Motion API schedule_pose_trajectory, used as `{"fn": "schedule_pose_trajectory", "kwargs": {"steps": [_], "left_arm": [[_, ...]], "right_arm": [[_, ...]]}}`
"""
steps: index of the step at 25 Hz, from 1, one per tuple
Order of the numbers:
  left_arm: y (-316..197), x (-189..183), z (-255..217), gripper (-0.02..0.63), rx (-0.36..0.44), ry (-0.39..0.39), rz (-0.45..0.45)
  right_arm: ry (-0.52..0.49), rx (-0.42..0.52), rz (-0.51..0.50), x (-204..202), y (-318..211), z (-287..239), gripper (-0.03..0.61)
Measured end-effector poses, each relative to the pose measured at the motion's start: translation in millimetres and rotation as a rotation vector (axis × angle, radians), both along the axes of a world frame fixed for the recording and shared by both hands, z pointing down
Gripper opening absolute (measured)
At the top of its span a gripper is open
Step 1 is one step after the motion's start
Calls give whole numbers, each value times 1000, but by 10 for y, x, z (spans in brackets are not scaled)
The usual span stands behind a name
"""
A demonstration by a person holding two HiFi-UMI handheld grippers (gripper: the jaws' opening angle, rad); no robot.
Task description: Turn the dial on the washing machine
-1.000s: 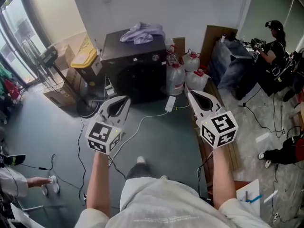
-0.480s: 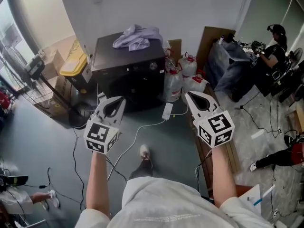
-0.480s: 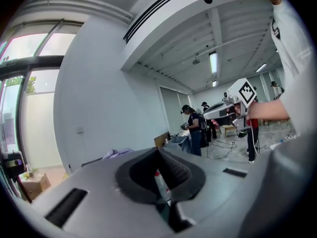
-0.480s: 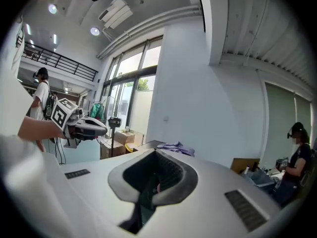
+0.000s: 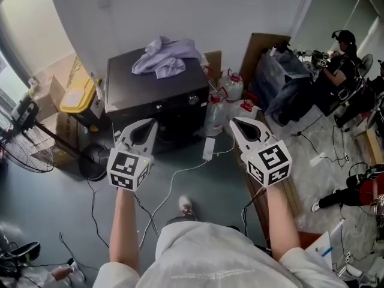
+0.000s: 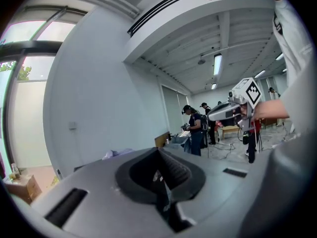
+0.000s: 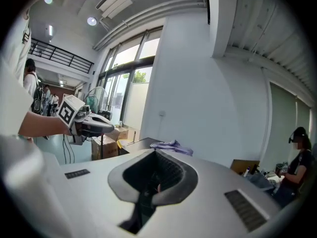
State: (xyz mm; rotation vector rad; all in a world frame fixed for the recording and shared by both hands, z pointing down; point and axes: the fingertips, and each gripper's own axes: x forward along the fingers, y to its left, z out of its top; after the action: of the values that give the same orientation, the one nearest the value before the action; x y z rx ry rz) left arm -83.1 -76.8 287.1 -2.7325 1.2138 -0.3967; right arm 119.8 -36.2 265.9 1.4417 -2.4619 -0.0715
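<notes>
The black washing machine (image 5: 157, 104) stands against the white wall with a lilac cloth (image 5: 163, 51) heaped on its lid. Its round dial (image 5: 193, 99) sits at the right of the front panel. My left gripper (image 5: 144, 123) and right gripper (image 5: 237, 121) hover side by side in front of the machine, short of it, both shut with nothing in them. The left gripper view shows its own jaws closed (image 6: 159, 152) and the right gripper (image 6: 233, 108) off to the right. From the right gripper (image 7: 154, 155) I see the left gripper (image 7: 84, 123) and the cloth (image 7: 171, 145).
Clear jugs with red caps (image 5: 231, 92) stand right of the machine. A white power strip (image 5: 208, 149) and cables lie on the floor before it. A yellow-lidded bin (image 5: 78, 95) and a fan (image 5: 24, 155) are at left. A person (image 5: 339, 59) works at right.
The washing machine has come nearer and lower in the head view as I step toward it. Both grippers keep their place before me and stay shut.
</notes>
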Motion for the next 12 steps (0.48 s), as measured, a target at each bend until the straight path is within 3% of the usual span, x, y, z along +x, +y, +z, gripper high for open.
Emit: {"fn": "schedule_pose_trajectory", "kwargs": {"steps": [6, 12], "left_arm": [[-489, -176, 237, 15, -44, 17, -3], [-765, -232, 451, 15, -82, 5, -1]], "right_arm": [[-23, -15, 86, -49, -478, 186, 14], [3, -68, 97, -142, -851, 445, 31]]}}
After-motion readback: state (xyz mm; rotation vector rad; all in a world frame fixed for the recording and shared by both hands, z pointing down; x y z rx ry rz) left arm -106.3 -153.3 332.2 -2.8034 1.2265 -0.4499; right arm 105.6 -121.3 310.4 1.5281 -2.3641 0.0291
